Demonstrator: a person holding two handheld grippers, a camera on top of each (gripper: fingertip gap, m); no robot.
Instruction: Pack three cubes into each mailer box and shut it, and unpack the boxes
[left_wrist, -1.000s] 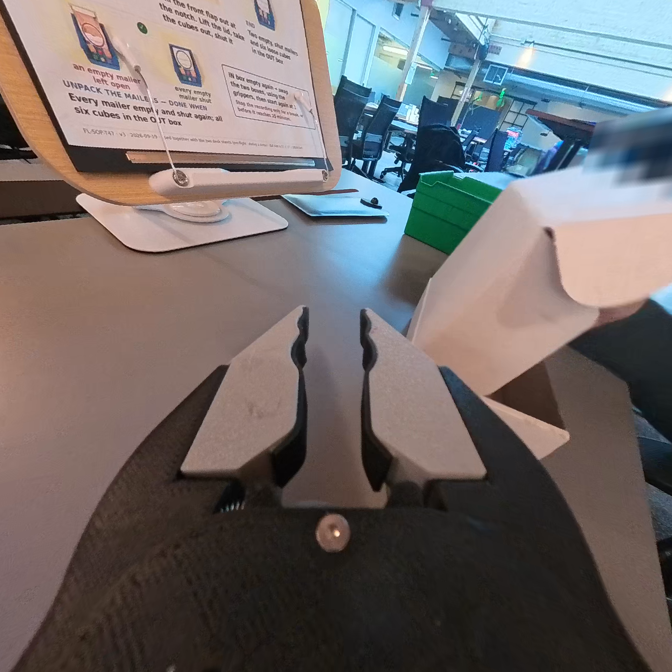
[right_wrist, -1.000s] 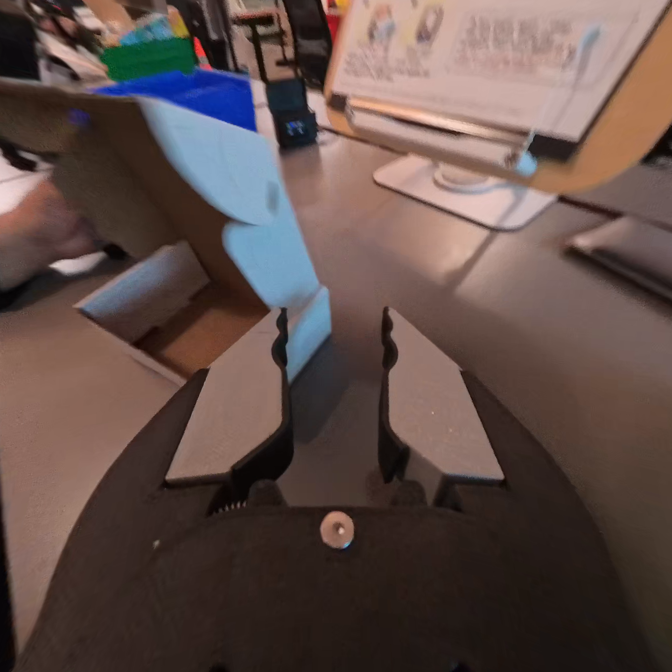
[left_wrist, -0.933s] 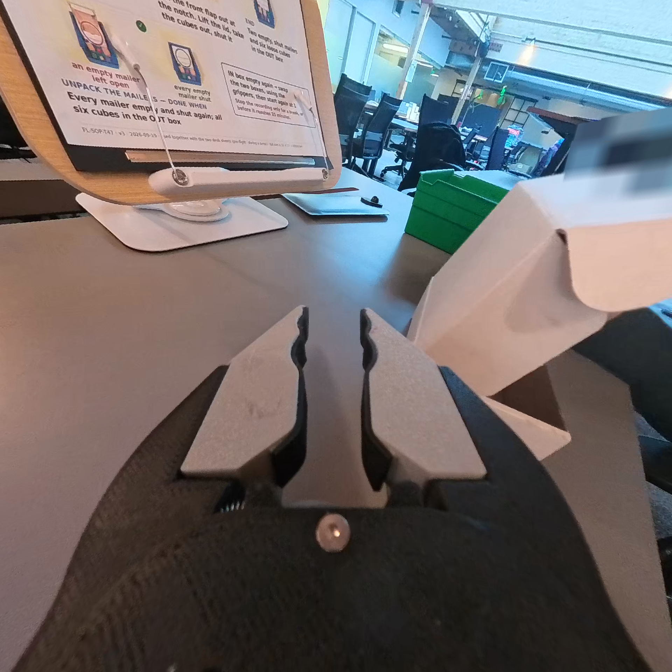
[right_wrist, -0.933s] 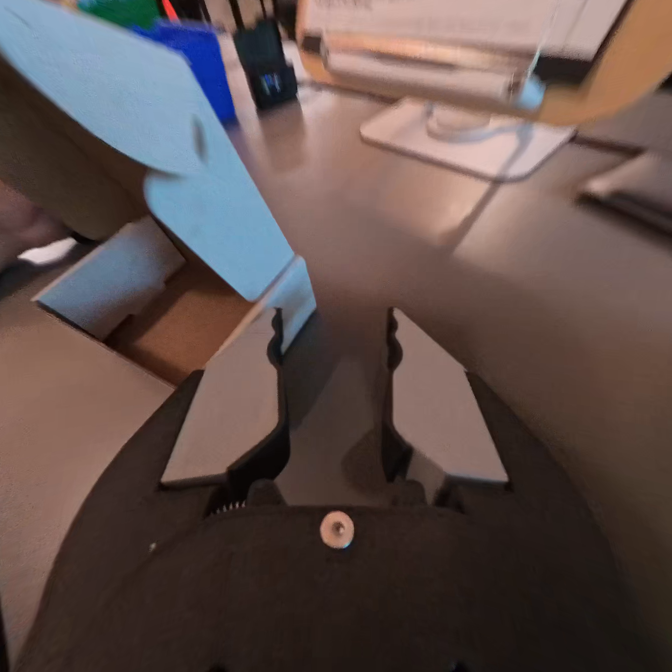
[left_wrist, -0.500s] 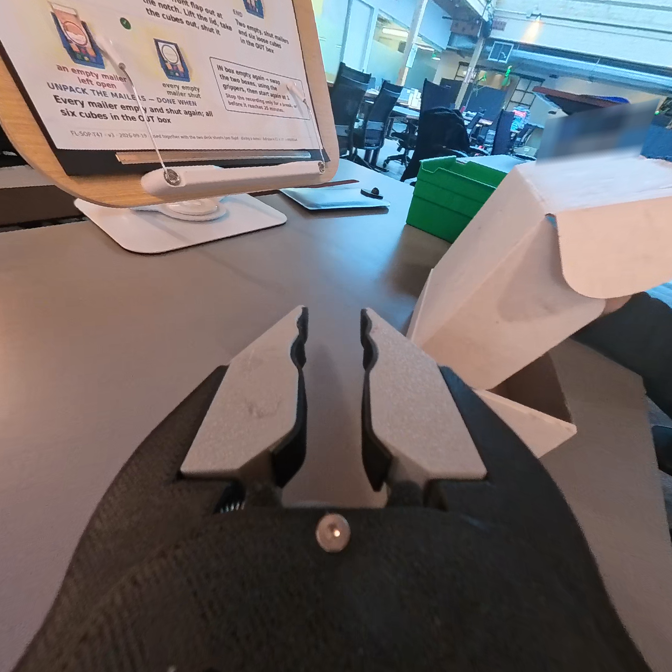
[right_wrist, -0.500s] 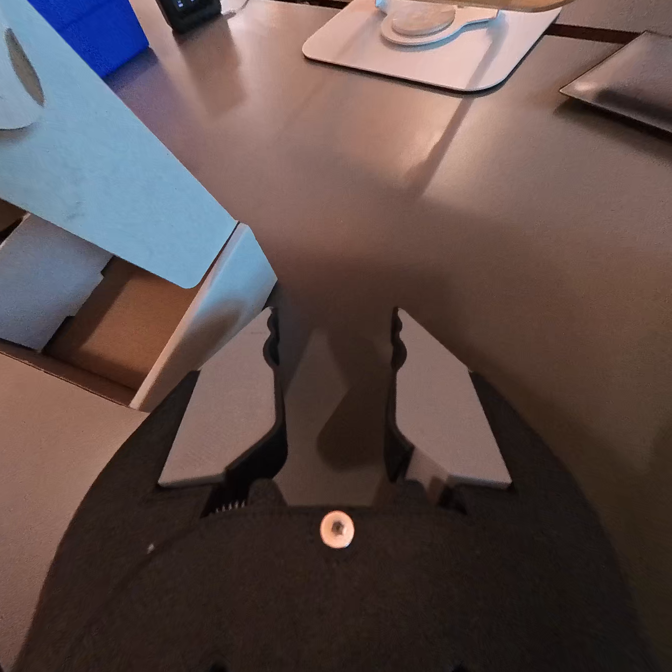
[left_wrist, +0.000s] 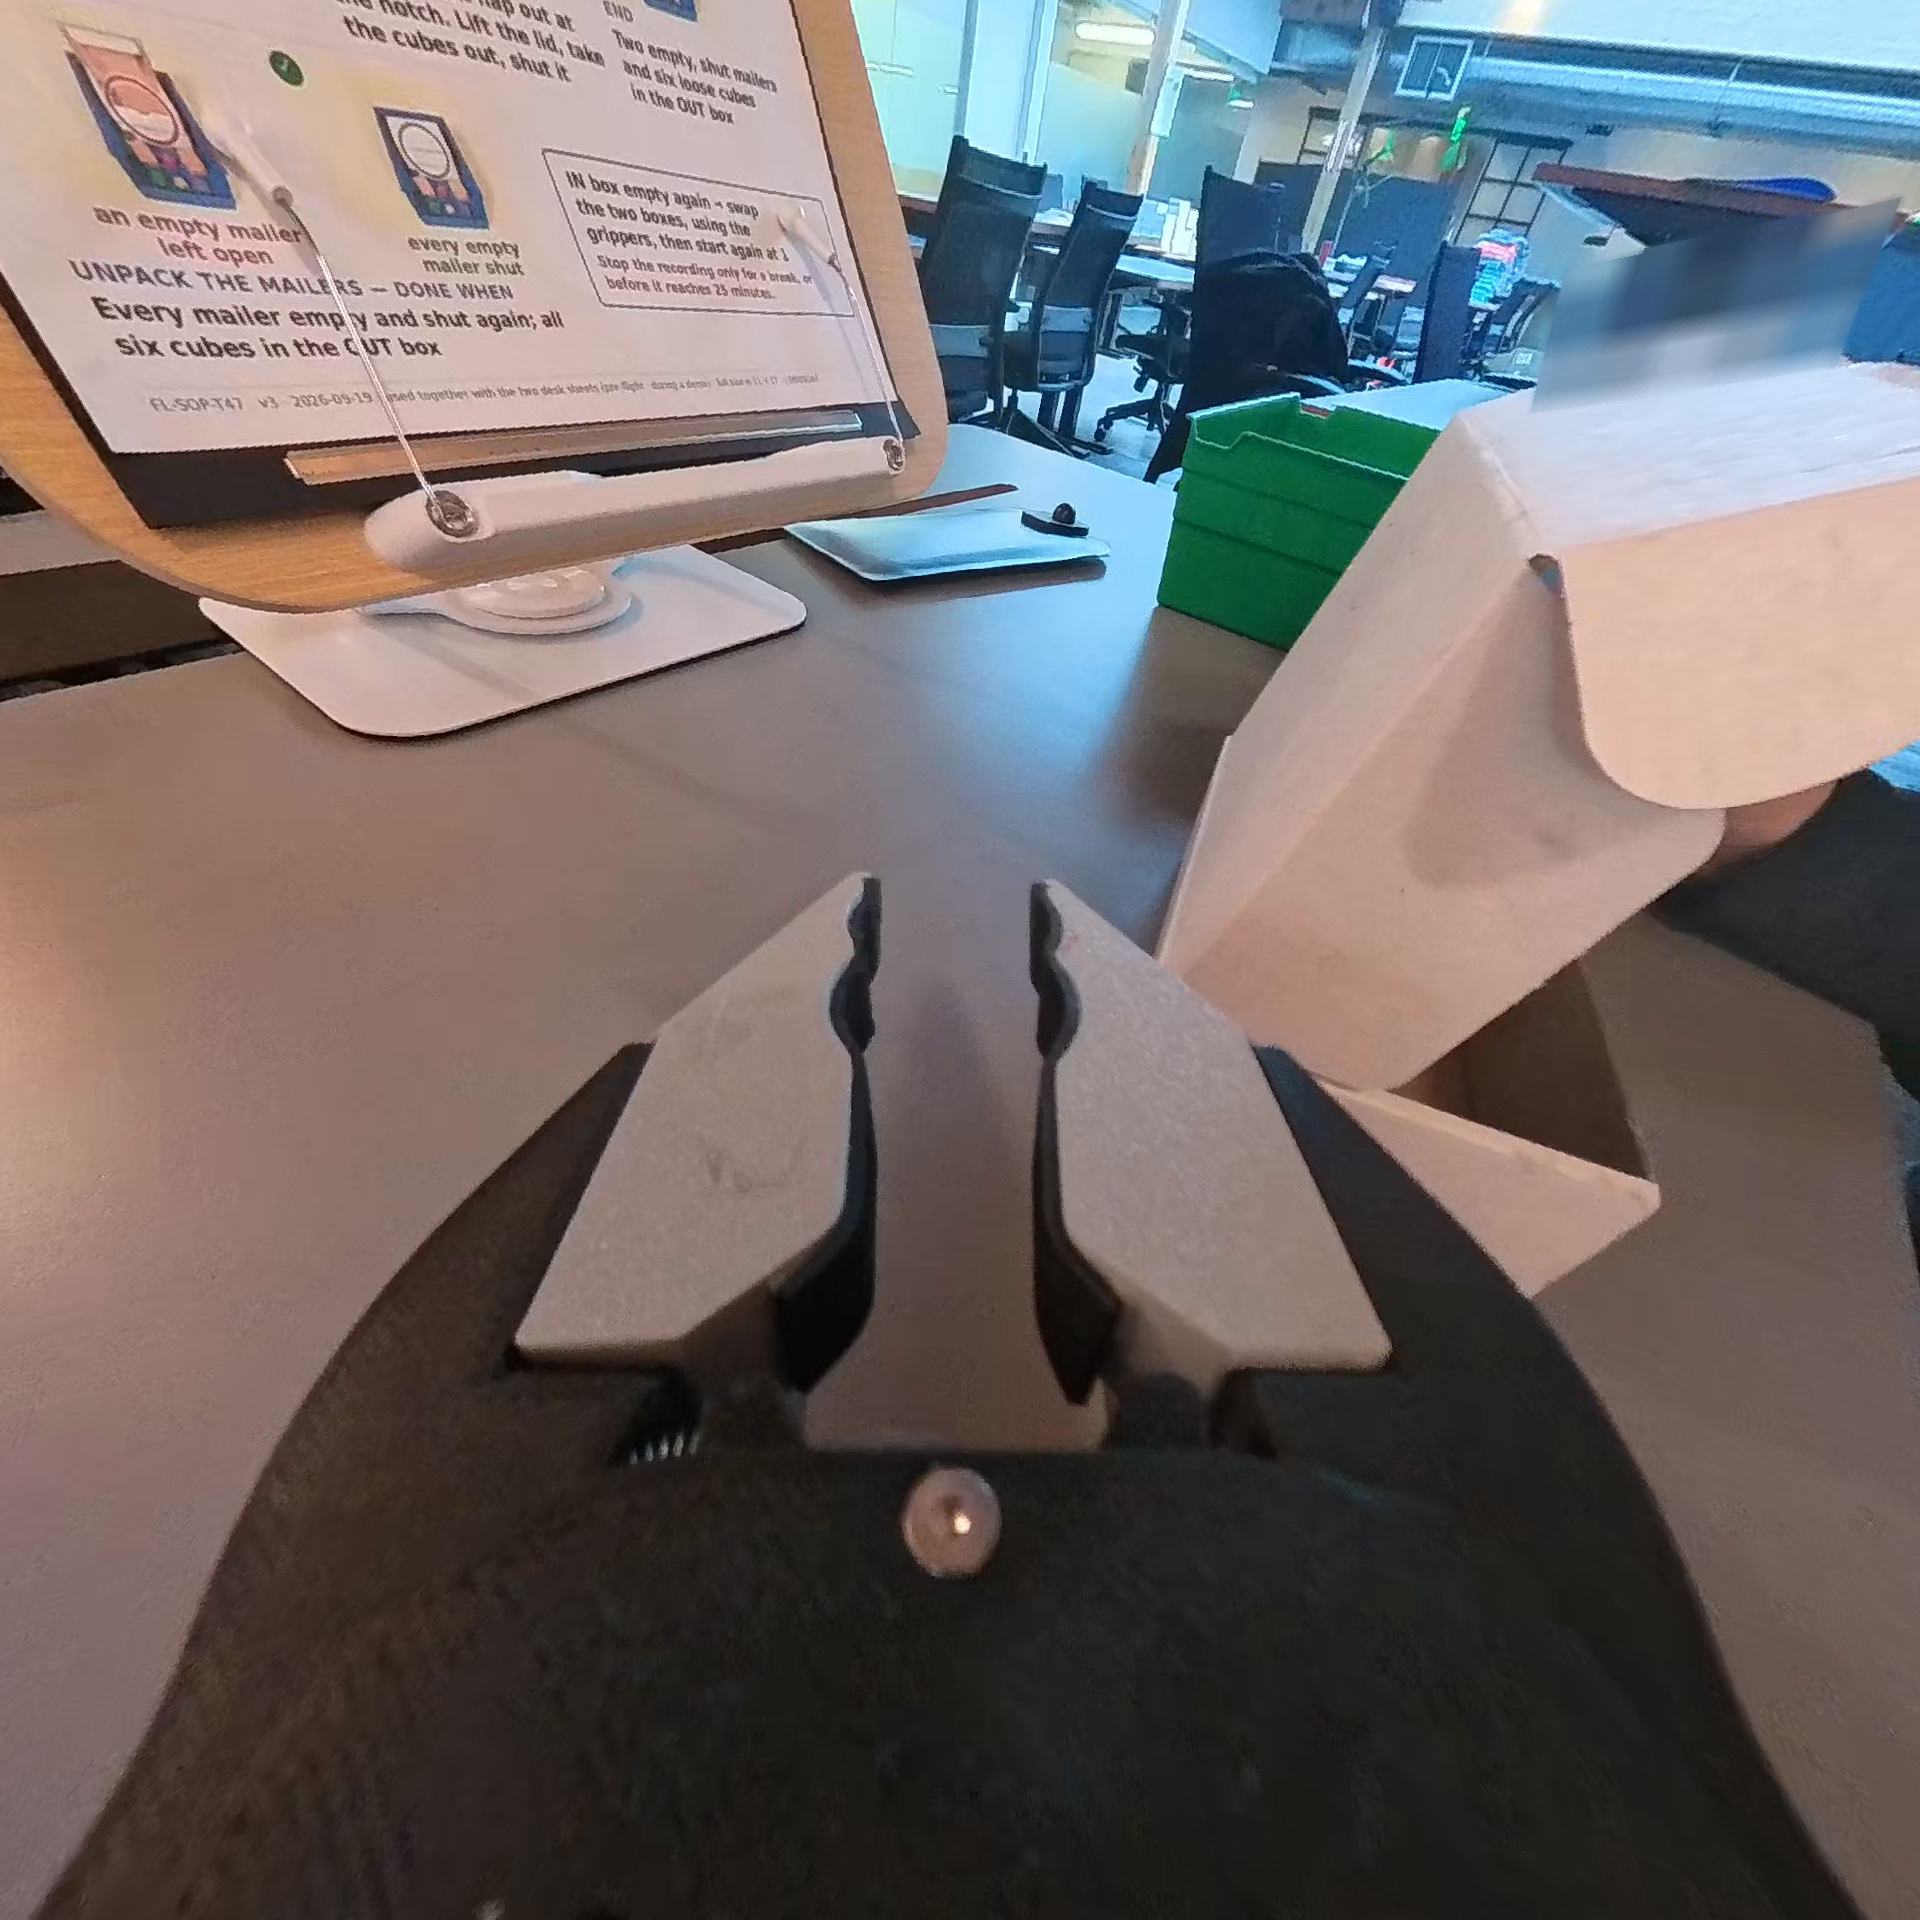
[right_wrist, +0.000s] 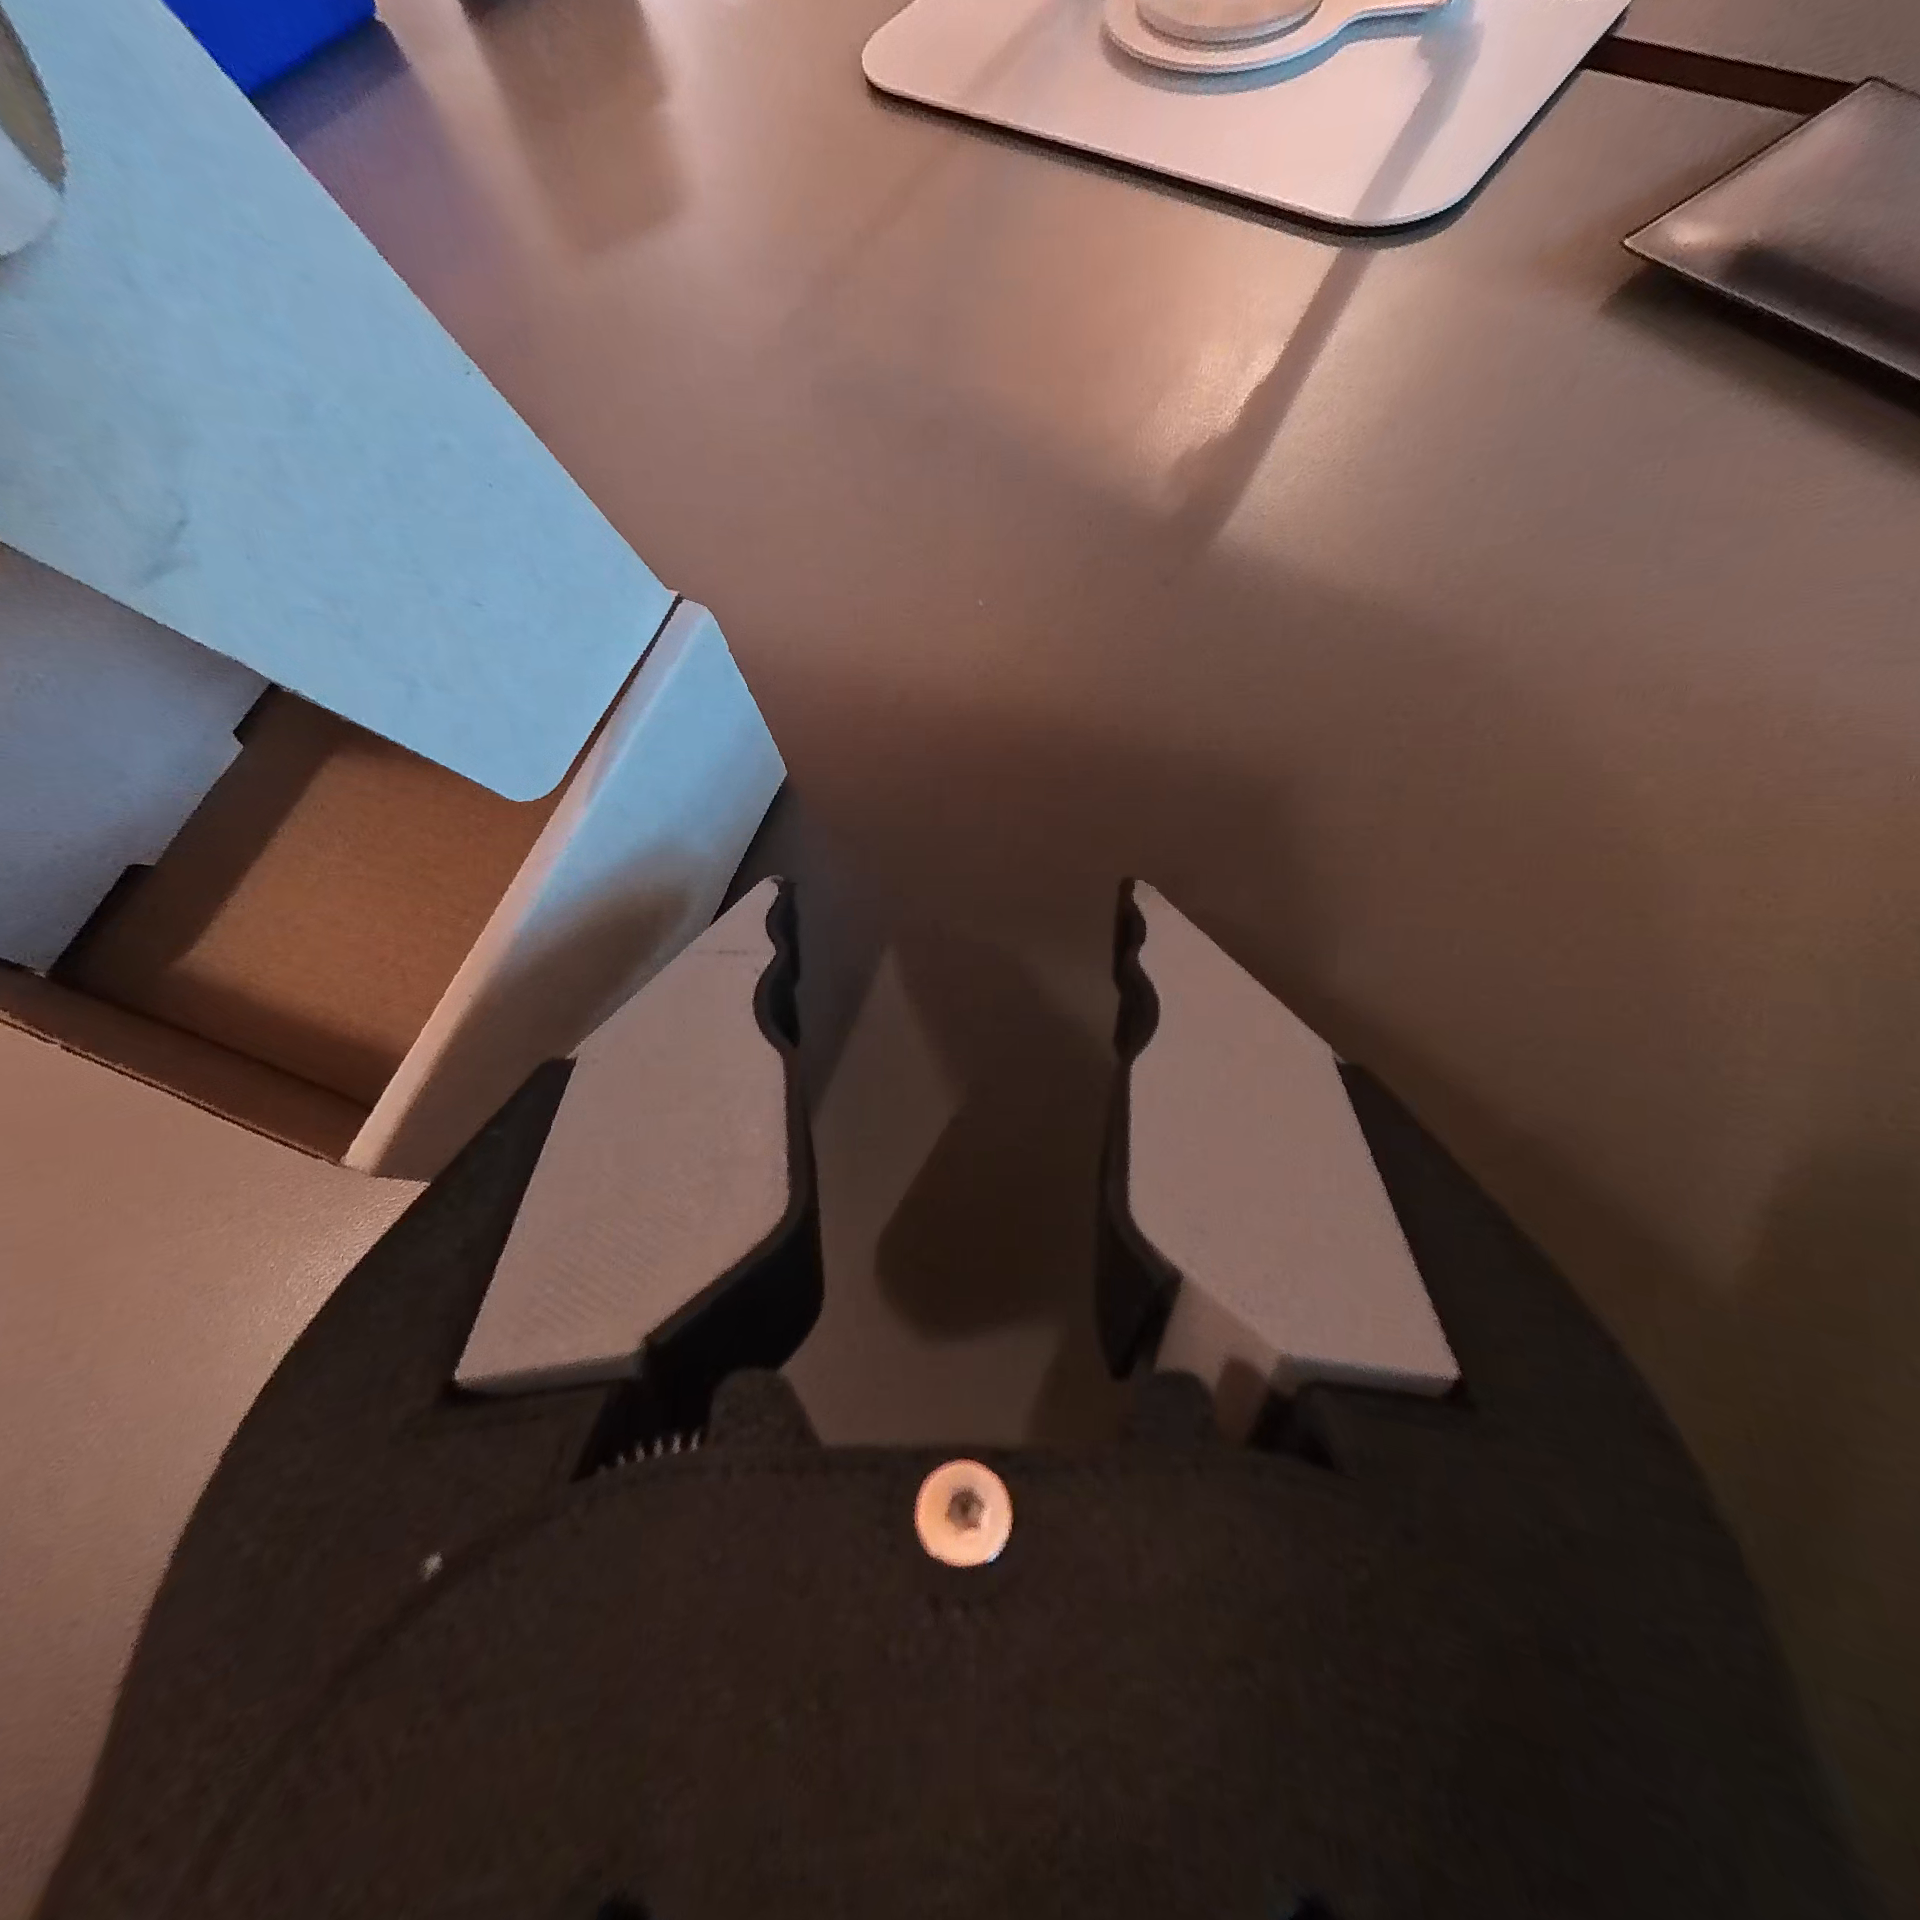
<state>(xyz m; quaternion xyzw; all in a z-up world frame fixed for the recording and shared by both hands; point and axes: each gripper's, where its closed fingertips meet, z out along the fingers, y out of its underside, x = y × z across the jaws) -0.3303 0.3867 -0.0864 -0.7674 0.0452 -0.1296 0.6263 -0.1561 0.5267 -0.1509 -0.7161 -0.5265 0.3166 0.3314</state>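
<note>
Right gripper (right_wrist: 954, 914) has tipped downward, jaws apparently empty.

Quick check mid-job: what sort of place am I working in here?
Likely an open-plan office: rows of black office chairs at long desks behind your table, an instruction sheet on a stand, and a green bin.

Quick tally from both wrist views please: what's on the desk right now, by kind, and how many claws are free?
White mailer box, lid raised: 1
Green bin: 1
Blue bin, only a corner showing: 1
Sheet stand: 1
Flat tray: 1
Open, empty claws: 2, left claw and right claw
Cubes in view: 0
Total: 7
</note>
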